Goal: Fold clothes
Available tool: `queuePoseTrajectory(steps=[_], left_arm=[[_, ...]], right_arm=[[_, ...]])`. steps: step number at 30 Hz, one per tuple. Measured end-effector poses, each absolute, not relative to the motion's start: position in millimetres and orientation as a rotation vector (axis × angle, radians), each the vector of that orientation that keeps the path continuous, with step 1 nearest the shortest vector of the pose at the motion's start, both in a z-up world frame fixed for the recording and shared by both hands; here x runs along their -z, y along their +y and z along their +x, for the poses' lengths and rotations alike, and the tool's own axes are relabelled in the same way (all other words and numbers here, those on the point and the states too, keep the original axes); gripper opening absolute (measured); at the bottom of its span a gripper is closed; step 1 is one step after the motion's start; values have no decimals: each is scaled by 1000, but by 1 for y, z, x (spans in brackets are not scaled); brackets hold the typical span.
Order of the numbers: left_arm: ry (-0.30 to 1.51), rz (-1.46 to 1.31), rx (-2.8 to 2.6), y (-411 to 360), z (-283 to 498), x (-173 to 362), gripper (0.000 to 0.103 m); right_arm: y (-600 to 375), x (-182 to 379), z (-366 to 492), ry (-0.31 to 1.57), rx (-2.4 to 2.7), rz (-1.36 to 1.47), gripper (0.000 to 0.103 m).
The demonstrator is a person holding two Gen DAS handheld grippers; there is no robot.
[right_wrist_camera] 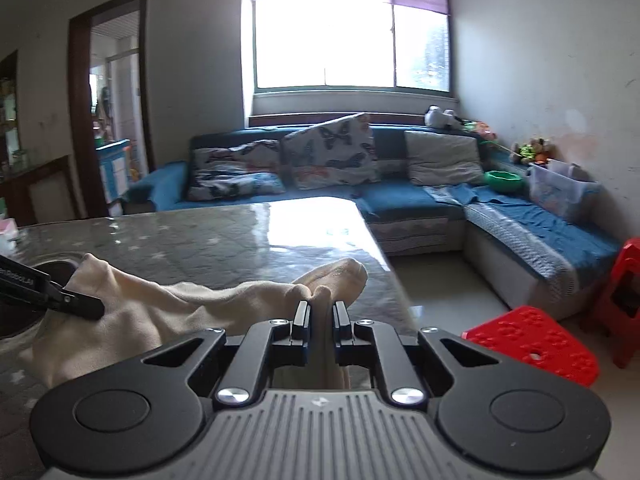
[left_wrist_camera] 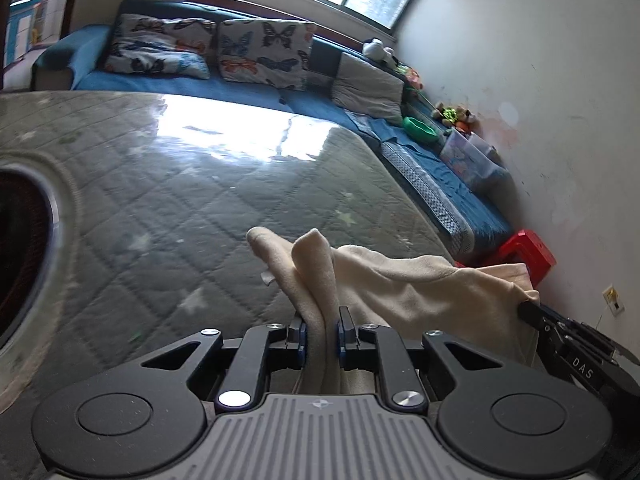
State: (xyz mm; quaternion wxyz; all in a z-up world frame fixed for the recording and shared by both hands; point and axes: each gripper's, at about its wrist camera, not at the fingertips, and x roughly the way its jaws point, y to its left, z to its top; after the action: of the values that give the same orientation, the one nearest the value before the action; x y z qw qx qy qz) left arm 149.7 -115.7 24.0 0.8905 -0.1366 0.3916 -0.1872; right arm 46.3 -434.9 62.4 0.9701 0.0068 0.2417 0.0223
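Note:
A cream-coloured garment (left_wrist_camera: 400, 284) hangs stretched between my two grippers above the table. My left gripper (left_wrist_camera: 322, 320) is shut on a bunched fold of it, which sticks up past the pads. In the left wrist view the right gripper (left_wrist_camera: 528, 312) reaches in from the right edge and pinches the cloth's other end. The right wrist view shows the same cream garment (right_wrist_camera: 192, 304) with my right gripper (right_wrist_camera: 321, 314) shut on a gathered corner. There the left gripper (right_wrist_camera: 86, 306) comes in from the left, clamped on the far end.
The table (left_wrist_camera: 168, 200) has a grey quilted star-patterned cover under glossy plastic, with a round dark opening (left_wrist_camera: 24, 240) at its left. A blue corner sofa (right_wrist_camera: 420, 200) with butterfly pillows stands behind. Red plastic stools (right_wrist_camera: 532, 344) stand on the floor to the right.

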Motion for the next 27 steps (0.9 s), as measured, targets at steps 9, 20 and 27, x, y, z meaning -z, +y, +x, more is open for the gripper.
queuePoseTrajectory(steps=[9,20,27], left_arm=[[866,-190,332,-126,162,6,36],[838,-59,269,-134,162,7,75],[824,-18,254,-144,169,11,92]], right_arm=[[-451,-26,67,612,30,-10,12],[-425,-30,89,621,-51,15,24],[-405,-6,116,672,-79,13,32]])
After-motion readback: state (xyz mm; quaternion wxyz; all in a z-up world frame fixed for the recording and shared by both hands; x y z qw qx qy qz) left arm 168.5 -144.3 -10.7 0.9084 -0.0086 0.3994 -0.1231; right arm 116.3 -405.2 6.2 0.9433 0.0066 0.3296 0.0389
